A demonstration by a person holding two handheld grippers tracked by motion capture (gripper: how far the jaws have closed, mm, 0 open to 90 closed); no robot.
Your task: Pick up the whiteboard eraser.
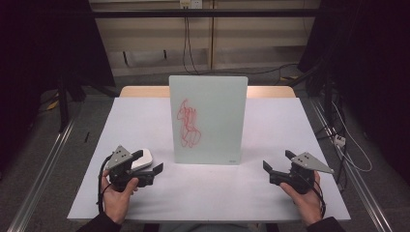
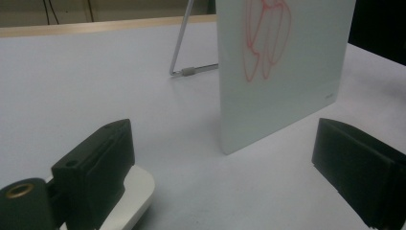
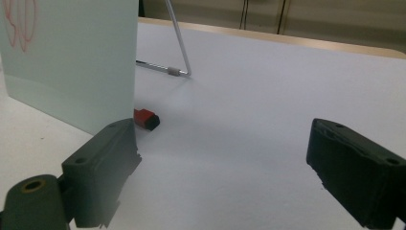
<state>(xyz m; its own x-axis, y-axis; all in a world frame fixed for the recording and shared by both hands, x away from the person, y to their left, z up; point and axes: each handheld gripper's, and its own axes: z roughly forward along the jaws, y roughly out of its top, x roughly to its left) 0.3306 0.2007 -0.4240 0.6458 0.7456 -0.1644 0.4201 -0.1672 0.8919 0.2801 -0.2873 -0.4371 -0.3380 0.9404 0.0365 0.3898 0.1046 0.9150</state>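
A white board (image 1: 208,121) with a red scribble (image 1: 188,123) stands upright in the middle of the table. My left gripper (image 1: 151,162) is at the front left, jaws wide open. A white eraser (image 1: 141,159) lies on the table by its far jaw. In the left gripper view the eraser (image 2: 136,194) pokes out beside and under the left jaw, and the pads do not press on it; the board (image 2: 282,72) stands ahead. My right gripper (image 1: 279,160) rests open at the front right, nothing between its jaws. A red marker (image 3: 146,119) lies behind the board's edge (image 3: 67,62).
The board leans on a thin metal stand leg (image 3: 177,33), which also appears in the left gripper view (image 2: 179,48). The white table (image 1: 145,121) ends in a wooden edge at the back. Cables hang down the far wall (image 1: 188,43).
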